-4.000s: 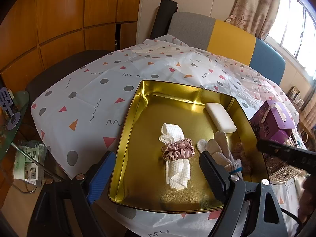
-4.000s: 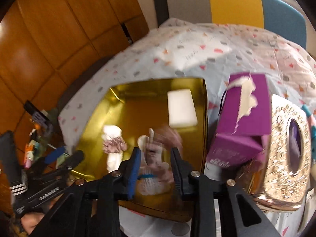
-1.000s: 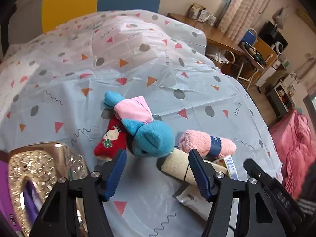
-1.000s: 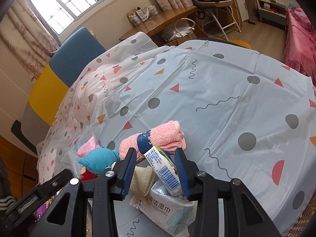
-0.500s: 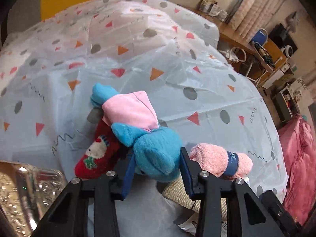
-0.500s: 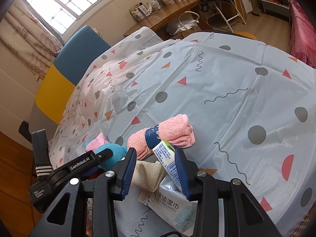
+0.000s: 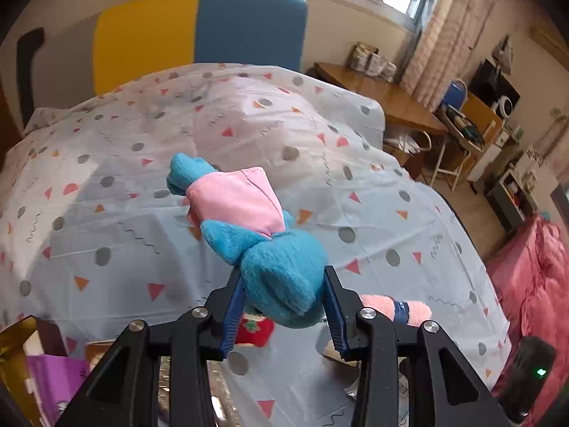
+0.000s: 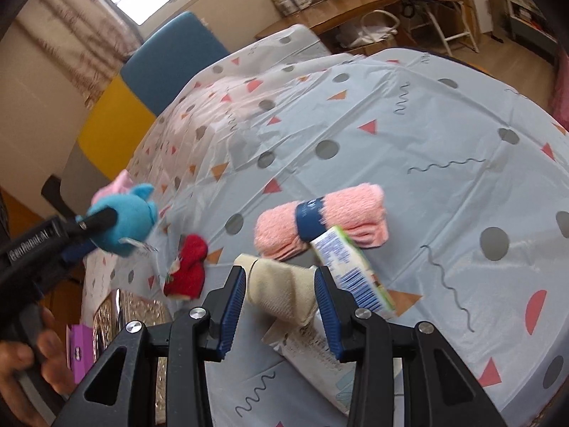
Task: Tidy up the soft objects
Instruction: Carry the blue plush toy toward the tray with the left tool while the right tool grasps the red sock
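My left gripper (image 7: 282,300) is shut on the head of a blue plush toy (image 7: 281,277) in a pink shirt and holds it above the table; it also shows in the right wrist view (image 8: 122,222). A red Christmas sock (image 8: 188,267) lies on the cloth below it. My right gripper (image 8: 281,300) is open, its jaws on either side of a beige rolled cloth (image 8: 284,295) without closing on it. A pink rolled towel (image 8: 320,220) with a blue band lies just beyond it.
A wet-wipes pack (image 8: 309,348) and a green-white tube (image 8: 352,270) lie by the beige roll. A glittery gold box (image 8: 138,316) and a purple box (image 7: 53,380) stand at the near left. The patterned tablecloth (image 8: 409,135) covers the round table; a chair (image 7: 199,32) stands behind.
My left gripper closed on the blue plush toy and lifted it off the table, uncovering the red sock. My right gripper moved down around the beige roll.
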A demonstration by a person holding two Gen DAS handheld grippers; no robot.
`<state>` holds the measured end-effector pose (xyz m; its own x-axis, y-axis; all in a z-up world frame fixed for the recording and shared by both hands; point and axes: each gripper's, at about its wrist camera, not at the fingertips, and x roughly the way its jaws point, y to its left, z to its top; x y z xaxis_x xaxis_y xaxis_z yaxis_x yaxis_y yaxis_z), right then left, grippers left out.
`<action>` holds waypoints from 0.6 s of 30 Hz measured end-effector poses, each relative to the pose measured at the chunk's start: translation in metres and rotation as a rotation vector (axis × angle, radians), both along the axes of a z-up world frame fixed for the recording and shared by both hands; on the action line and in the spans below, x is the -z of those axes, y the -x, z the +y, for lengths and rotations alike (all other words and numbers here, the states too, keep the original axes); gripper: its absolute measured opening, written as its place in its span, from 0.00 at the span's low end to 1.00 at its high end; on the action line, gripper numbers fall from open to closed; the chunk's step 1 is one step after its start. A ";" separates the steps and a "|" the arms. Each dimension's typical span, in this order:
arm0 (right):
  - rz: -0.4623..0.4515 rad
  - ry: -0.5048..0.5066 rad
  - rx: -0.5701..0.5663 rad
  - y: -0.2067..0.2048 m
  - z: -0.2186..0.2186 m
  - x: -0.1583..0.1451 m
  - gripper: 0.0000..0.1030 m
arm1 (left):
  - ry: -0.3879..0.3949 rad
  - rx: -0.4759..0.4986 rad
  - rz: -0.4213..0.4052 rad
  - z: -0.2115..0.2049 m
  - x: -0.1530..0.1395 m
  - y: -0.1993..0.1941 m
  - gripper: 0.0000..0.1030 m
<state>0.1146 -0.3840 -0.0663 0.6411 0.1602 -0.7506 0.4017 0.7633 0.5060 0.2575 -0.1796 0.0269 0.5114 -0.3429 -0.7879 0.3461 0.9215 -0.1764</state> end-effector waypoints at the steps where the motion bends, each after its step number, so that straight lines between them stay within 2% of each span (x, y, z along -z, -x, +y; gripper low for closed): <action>1: 0.002 0.005 -0.022 -0.002 0.005 0.000 0.39 | 0.000 -0.015 -0.009 0.007 -0.004 -0.001 0.41; 6: -0.002 0.005 -0.106 -0.019 0.026 -0.007 0.39 | 0.009 -0.091 -0.061 0.048 -0.030 -0.005 0.41; 12: -0.030 0.026 -0.205 -0.059 0.059 -0.028 0.39 | 0.051 -0.150 -0.107 0.099 -0.057 -0.002 0.41; 15: -0.012 0.001 -0.256 -0.088 0.076 -0.024 0.39 | 0.076 -0.178 -0.117 0.125 -0.066 0.005 0.41; 18: 0.042 -0.025 -0.283 -0.120 0.090 -0.005 0.39 | 0.101 -0.205 -0.122 0.152 -0.073 0.015 0.42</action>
